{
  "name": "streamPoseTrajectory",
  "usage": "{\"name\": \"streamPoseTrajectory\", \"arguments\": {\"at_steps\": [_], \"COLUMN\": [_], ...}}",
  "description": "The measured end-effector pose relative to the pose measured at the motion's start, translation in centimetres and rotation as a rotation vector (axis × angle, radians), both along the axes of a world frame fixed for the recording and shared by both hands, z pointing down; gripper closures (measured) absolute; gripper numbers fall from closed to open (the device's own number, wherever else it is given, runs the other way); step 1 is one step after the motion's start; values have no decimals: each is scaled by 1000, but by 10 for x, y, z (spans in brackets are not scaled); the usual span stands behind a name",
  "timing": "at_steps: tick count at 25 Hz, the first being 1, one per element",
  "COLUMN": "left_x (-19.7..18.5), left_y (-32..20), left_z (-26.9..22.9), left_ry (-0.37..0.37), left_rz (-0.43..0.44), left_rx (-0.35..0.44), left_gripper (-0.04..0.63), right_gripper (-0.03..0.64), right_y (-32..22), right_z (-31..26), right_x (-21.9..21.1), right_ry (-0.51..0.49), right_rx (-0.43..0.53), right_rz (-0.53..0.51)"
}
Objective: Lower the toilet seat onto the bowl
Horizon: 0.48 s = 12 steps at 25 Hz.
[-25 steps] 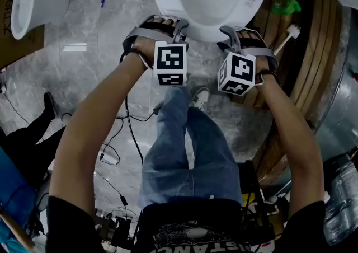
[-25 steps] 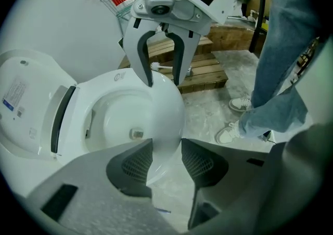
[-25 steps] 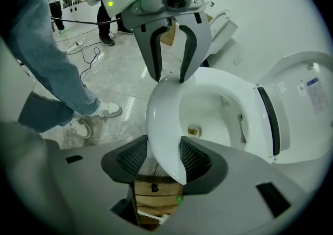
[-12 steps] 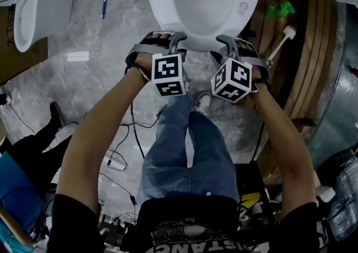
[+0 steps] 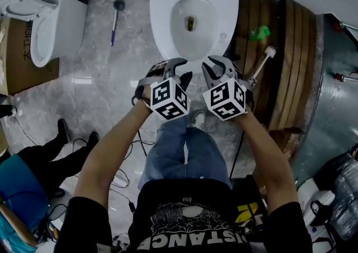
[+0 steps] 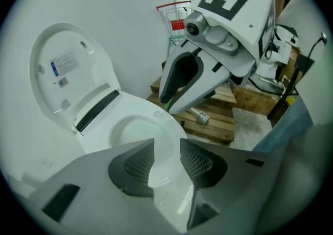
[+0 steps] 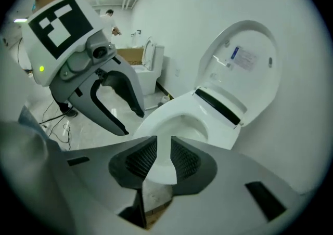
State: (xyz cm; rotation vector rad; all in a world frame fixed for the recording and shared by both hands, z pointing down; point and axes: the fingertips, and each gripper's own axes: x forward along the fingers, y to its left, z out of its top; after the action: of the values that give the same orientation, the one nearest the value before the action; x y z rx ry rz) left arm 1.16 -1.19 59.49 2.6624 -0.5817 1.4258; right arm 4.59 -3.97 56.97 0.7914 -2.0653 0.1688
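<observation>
Already the toilet seat (image 5: 162, 22) looks flat on top of the bowl (image 5: 196, 4), so I think the job is done or almost done. Only the lid (image 6: 67, 67) stands up at the back.

From above, the toilet sits at 12 o'clock from both claws. Its long way runs from 12 o'clock, where the lid is joined on, down to 6 o'clock, where the front edge is. Both claws hang near that front edge, higher than it, and touch nothing. The left gripper (image 5: 178, 70) is at about 7 o'clock from the middle of the bowl. The right gripper (image 5: 217, 70) is at about 5 o'clock, so both are about as near to the seat.

The left gripper's jaws have just been closing a little, yet a wide gap shows, with nothing in it. The right gripper's jaws have just been closing much more. Only a thin gap shows there, and nothing is in it either.

Inside the bowl I see just the dark drain hole (image 5: 191, 22) at the bottom. If the seat needs one more push, I think it would go down from above, at the front.
</observation>
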Motion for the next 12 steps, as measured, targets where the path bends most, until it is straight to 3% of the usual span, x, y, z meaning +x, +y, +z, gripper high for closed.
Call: {"name": "streamPoseTrajectory", "arguments": {"at_steps": [5, 12], "left_x": [0, -4], "left_y": [-18, -24], "left_z": [-73, -187], "left_ry": [160, 355], "left_rz": [-203, -402], "left_rx": [-23, 65], "left_gripper": [450, 538], "right_gripper": [540, 552], "right_y": [-7, 2], "right_z": [-71, -174], "right_x": [1, 2], "right_ry": [-101, -236], "right_rx": [48, 115], "right_rz": [116, 230]}}
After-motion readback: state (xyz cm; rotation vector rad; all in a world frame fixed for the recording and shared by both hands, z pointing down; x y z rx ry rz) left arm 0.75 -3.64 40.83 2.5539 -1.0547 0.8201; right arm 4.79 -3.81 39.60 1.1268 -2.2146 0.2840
